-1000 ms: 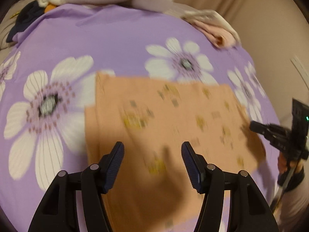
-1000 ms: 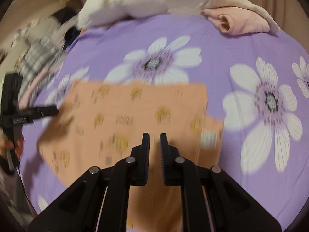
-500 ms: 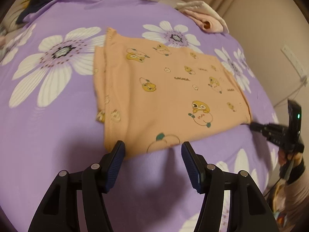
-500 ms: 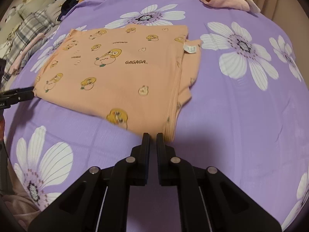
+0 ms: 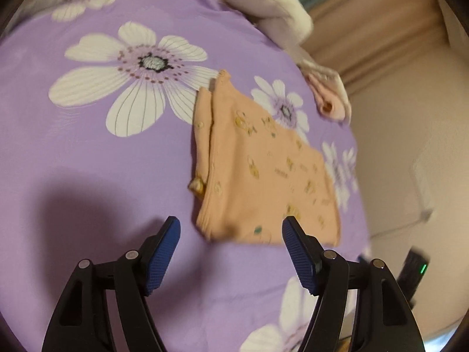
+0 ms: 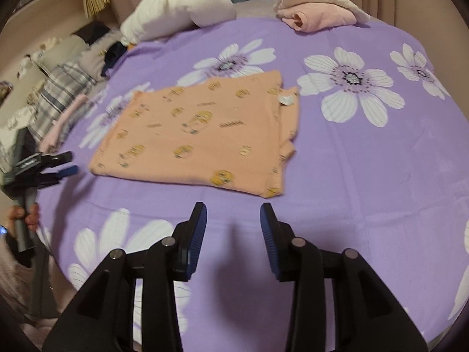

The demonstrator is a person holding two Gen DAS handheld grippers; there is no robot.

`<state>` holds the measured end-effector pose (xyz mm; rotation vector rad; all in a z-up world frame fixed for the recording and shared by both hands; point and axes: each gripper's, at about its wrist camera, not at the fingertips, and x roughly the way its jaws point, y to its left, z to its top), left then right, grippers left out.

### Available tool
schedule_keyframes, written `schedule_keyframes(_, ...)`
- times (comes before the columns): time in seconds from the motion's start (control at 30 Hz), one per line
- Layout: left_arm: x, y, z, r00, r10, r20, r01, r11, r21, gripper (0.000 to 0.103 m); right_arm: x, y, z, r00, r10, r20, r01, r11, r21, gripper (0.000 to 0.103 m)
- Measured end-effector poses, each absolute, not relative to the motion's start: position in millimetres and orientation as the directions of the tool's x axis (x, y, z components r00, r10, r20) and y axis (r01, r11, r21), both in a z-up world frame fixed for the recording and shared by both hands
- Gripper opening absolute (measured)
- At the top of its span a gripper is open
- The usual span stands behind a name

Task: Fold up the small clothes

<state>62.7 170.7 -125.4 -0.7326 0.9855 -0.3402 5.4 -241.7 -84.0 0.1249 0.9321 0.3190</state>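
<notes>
Both claws (image 5: 231,252) (image 6: 233,228) have just been opening, holding nothing.

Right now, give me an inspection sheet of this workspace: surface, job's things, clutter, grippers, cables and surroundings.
Surface: purple bedsheet with white flower print, smooth.
Job's things: peach cartoon-print garment lies folded flat on the sheet, white label showing at its far right corner.
Clutter: pink and cream folded clothes at the far edge; white fluffy bundle; plaid fabric pile at left.
Grippers: left hand-held gripper open, nothing between its jaws; right hand-held gripper open, jaws have just been opening, nothing between them.
Cables: nothing seen.
Surroundings: beige curtain behind the bed.
</notes>
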Motion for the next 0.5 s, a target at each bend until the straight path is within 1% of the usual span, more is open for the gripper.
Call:
schedule_keyframes(0.07,76,176,-133,0.530,-0.613,-0.586,-0.083,0.650,-0.755,0.071,7,-237,-81,0.557,0.360,-0.749,-0.230,0.933,0.277,0.040)
schedule_keyframes(0.17,97,179,-144,0.535,-0.639,-0.553,-0.116,0.593,-0.797,0.071,13,-227,-80,0.556,0.376,-0.741,-0.245,0.926,0.287,0.041)
schedule_keyframes(0.3,126,175,-159,0.512,-0.661,-0.548,-0.152,0.558,-0.816,0.071,28,-214,-88,0.532,0.400,-0.746,-0.266,0.916,0.301,0.042)
schedule_keyframes(0.5,157,165,-163,0.487,-0.682,-0.545,-0.117,0.568,-0.815,0.071,54,-198,-98,0.528,0.424,-0.736,-0.313,0.903,0.295,0.042)
